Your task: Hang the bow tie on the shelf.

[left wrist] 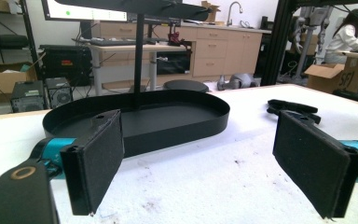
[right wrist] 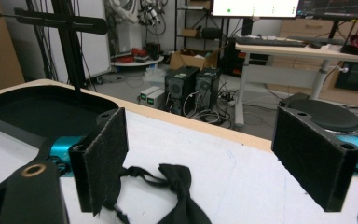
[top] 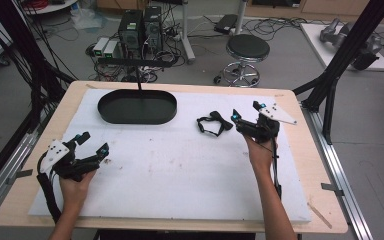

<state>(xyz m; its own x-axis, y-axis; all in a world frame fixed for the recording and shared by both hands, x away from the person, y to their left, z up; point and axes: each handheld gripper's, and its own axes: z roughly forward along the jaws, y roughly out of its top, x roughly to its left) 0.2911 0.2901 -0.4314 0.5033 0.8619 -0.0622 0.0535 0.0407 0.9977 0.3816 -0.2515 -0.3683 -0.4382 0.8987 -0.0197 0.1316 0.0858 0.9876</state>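
A wooden table [top: 300, 150] carried a white foam sheet [top: 180, 170] marked with faint brown smudges near its middle. At the far left of the sheet sat a black oval tray [top: 137, 107] with a low wall, empty inside; a thin black post [top: 139, 80] rose just behind its far rim. A black bow tie [top: 214, 123] with its strap looped lay flat on the sheet, right of the tray and well apart from it. The left gripper [top: 94, 142] was held low over the near-left part of the sheet in the person's left hand [top: 75, 182], jaws spread wide with nothing between them; in the left gripper view its pads [left wrist: 98, 158] framed the tray ahead and the bow tie farther off to the right. The right gripper [top: 246, 112] was held in the right hand [top: 260, 152] just right of the bow tie, jaws likewise wide apart and empty. In the right gripper view the bow tie [right wrist: 177, 186] lay on the sheet just ahead of the jaws, nearer the left pad [right wrist: 103, 156], partly hidden behind it; whether the pad touched the cloth could not be told. On the floor beyond the table stood a round black stool [top: 247, 50] and two computer towers [top: 141, 30] amid loose cables.
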